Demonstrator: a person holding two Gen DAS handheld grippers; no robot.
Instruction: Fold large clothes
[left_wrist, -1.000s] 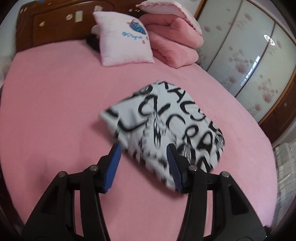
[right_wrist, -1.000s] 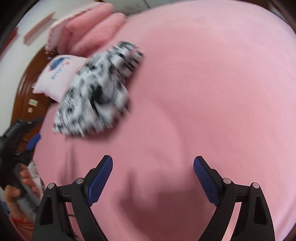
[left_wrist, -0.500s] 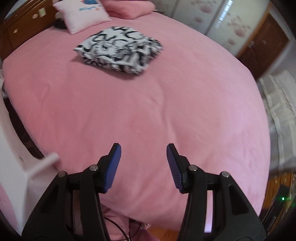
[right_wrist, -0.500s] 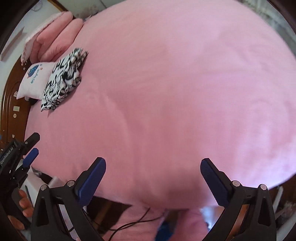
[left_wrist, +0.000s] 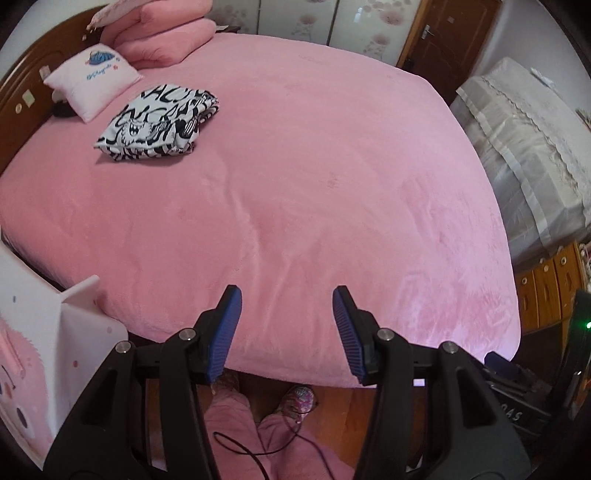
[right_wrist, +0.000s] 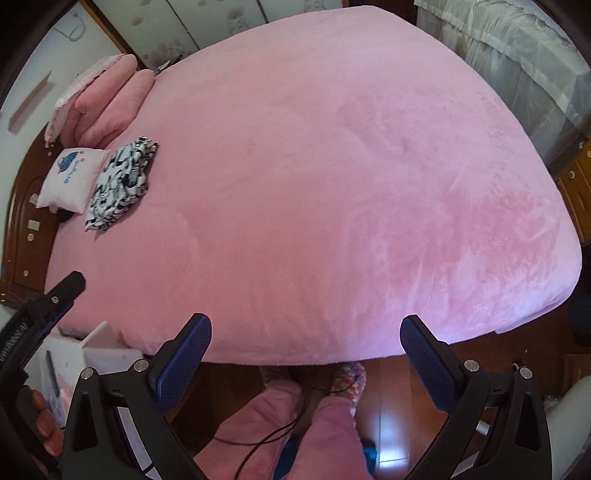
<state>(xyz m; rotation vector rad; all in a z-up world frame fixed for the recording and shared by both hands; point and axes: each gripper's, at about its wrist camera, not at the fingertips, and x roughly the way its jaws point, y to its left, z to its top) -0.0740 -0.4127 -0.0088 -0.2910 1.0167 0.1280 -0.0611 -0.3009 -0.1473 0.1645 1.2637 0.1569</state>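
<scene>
The garment (left_wrist: 157, 123), a black-and-white printed piece, lies folded into a compact bundle near the head of the bed (left_wrist: 314, 184), just beside the small pillow (left_wrist: 92, 79) and close to the stack of pink bedding (left_wrist: 159, 35); in the right wrist view it sits at far left, touching the pillow's edge (right_wrist: 120, 182). A second ago it filled the left wrist view right in front of the fingers; now it is well apart from both grippers, which have drawn back to the foot of the bed and risen, so that the person's legs (left_wrist: 236, 413) and the floor show below them. The left gripper (left_wrist: 287, 328) stands at a middling width with nothing between its pads. The right gripper (right_wrist: 306, 360) is spread wide, its jaws having just been opening, and it too is empty. The left tool also shows at the left edge of the right wrist view, with fingers (right_wrist: 42, 413) wrapped round its handle. Judging from this, the fold is done and the bundle set down: no loose sleeve or hem trails from it, and both hands have let go and retreated. What remains, if anything, is another garment, though none is visible on the bed.
</scene>
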